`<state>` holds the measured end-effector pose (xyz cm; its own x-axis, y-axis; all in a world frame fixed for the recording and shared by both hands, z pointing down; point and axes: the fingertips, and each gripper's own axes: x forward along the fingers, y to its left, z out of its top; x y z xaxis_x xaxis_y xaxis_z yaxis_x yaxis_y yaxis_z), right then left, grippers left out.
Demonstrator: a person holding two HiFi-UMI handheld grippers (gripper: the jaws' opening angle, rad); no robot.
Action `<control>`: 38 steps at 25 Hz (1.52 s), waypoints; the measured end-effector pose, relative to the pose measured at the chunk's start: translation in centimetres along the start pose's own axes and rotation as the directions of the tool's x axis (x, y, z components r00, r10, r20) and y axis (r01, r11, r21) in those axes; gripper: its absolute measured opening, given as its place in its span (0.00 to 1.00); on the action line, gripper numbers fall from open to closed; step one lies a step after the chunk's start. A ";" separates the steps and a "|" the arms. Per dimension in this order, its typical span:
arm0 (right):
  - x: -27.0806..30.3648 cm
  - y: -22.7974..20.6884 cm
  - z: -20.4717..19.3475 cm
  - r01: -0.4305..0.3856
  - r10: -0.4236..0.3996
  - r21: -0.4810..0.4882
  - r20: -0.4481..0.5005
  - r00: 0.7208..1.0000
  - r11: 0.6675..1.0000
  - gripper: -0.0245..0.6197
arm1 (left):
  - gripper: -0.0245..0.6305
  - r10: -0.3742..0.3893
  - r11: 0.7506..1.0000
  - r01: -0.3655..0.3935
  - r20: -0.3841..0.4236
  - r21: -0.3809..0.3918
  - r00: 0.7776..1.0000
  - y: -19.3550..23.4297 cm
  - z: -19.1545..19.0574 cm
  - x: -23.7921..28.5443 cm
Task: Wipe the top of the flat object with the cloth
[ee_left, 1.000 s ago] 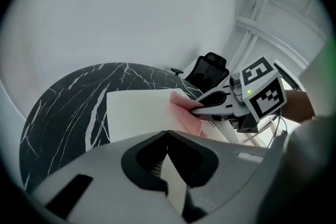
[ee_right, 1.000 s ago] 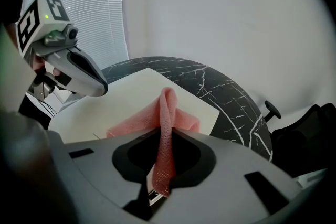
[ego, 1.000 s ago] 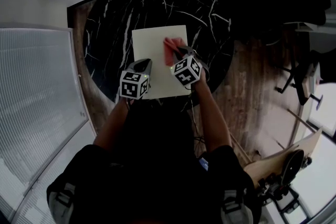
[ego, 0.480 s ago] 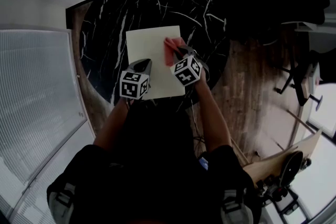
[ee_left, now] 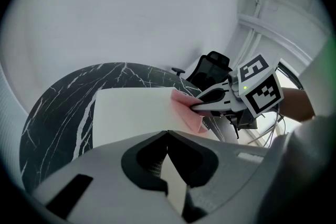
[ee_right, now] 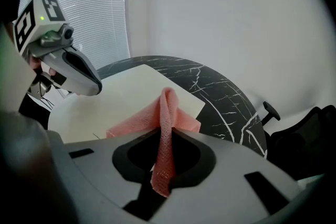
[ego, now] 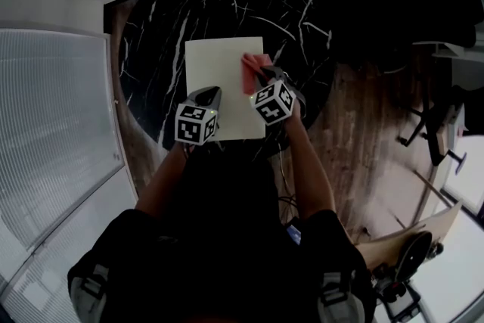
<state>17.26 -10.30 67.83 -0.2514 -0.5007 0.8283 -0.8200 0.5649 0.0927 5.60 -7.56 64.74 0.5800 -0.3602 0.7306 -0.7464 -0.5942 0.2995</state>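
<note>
One round black marble worktop carries a cream flat board. The left claw, pressed together and empty, hangs over its near part. The right claw pinches the pink cloth at the board's right edge.

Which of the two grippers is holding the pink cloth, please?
The right gripper, shut on the pink cloth; the left gripper holds no cloth.

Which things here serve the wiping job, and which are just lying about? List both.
In the job:
pink cloth
cream flat board
right gripper, shut on the cloth
left gripper, jaws together, over the board

Lying about:
black marble table, under the board
office chair
window blinds
</note>
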 end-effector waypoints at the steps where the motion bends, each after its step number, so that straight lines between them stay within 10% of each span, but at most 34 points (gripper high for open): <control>1: 0.0 0.0 -0.1 0.007 -0.007 -0.009 -0.001 1.000 1.000 0.09 | 0.04 0.004 1.000 -0.004 -0.004 0.001 1.000 0.0 -0.3 -0.2; 18: -3.4 5.3 7.2 0.020 -0.024 0.031 0.141 0.990 0.999 0.08 | 0.04 0.039 0.999 -0.036 0.084 -0.036 0.996 4.9 -0.5 -6.2; 38: 1.2 22.4 8.8 -0.152 0.155 -0.192 0.001 0.988 0.970 0.09 | 0.04 0.072 0.990 -0.060 0.092 -0.129 0.993 10.5 -7.4 -12.3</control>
<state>-5.95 -4.02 66.05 -0.3754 -0.4079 0.8323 -0.6582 0.7496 0.0705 -11.79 -4.04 63.43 0.5521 -0.4671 0.6907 -0.8158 -0.4739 0.3315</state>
